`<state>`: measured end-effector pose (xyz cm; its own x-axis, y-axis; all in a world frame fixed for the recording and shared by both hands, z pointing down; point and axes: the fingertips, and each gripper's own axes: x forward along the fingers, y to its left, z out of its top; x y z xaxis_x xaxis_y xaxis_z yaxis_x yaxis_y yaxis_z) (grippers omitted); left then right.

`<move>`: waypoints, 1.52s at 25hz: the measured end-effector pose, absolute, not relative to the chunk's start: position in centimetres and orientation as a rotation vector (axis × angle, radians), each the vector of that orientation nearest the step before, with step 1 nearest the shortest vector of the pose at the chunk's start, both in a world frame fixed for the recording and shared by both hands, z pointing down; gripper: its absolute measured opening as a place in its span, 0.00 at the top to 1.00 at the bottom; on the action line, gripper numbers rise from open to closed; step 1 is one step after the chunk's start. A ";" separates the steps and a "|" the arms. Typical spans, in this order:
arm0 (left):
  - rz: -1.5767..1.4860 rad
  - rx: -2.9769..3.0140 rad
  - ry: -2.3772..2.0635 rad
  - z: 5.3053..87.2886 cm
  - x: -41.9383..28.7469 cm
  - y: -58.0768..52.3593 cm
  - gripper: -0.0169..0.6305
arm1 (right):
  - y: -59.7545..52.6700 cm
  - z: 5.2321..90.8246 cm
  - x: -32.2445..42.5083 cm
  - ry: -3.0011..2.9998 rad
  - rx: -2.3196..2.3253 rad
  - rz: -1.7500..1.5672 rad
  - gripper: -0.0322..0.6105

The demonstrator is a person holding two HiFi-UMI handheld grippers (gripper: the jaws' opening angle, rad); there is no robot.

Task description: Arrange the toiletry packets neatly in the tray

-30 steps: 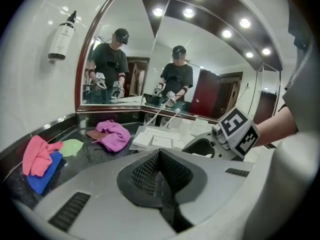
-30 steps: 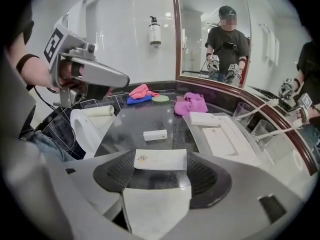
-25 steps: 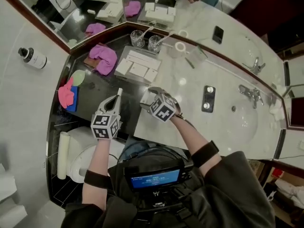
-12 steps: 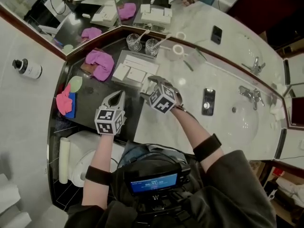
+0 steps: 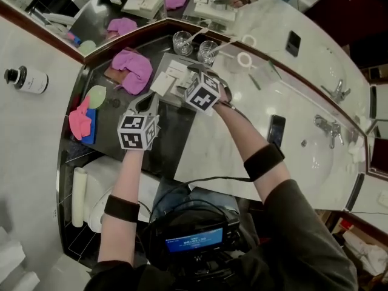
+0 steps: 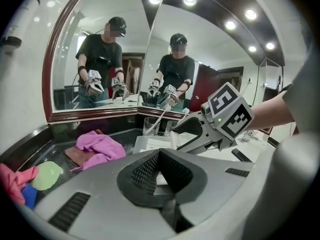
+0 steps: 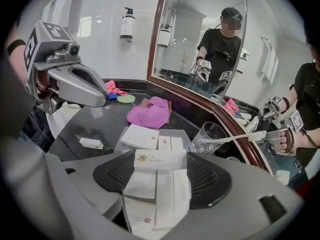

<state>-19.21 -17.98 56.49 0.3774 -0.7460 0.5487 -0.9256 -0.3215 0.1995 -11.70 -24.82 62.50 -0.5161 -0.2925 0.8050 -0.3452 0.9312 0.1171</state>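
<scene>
In the right gripper view, my right gripper [image 7: 160,173] is shut on a white printed toiletry packet [image 7: 160,160] that spans its pads. It hangs just above the grey tray [image 7: 186,140], which holds several flat white packets [image 7: 141,136]. One small white packet [image 7: 91,143] lies on the black counter left of the tray. In the head view, the right gripper [image 5: 193,74] is over the tray [image 5: 159,73]. My left gripper [image 5: 148,100] hovers near the tray's front-left corner. Its jaws [image 6: 160,156] are shut and empty.
A pink towel [image 5: 134,68] lies left of the tray. Two glasses [image 5: 194,46] with toothbrushes stand behind it against the mirror. A green disc and a pink-and-blue cloth [image 5: 85,117] lie at the far left. A phone [image 5: 276,129] rests on the marble counter beside the sink.
Both grippers have moved away from the counter's front edge toward the tray. The right one, with the packet, is now over the tray. The left one stayed shut.
</scene>
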 end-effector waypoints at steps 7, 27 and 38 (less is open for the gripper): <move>0.506 2.142 -1.446 57.9 -20.6 -20.9 0.97 | -28.0 64.3 -12.9 -2.098 0.414 0.042 0.41; 0.508 2.121 -1.460 58.0 -20.7 -19.6 0.97 | -27.3 63.6 -12.5 -2.106 0.398 -0.035 0.37; 0.511 2.182 -1.455 54.4 -16.9 -14.8 0.97 | -21.5 57.1 -8.2 -2.228 0.528 0.066 0.86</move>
<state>-16.87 -14.77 54.37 0.3699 -0.7548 0.5417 -0.9278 -0.3308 0.1725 -8.23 -21.45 57.13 -0.5713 -0.3504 0.7422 -0.3936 0.9105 0.1269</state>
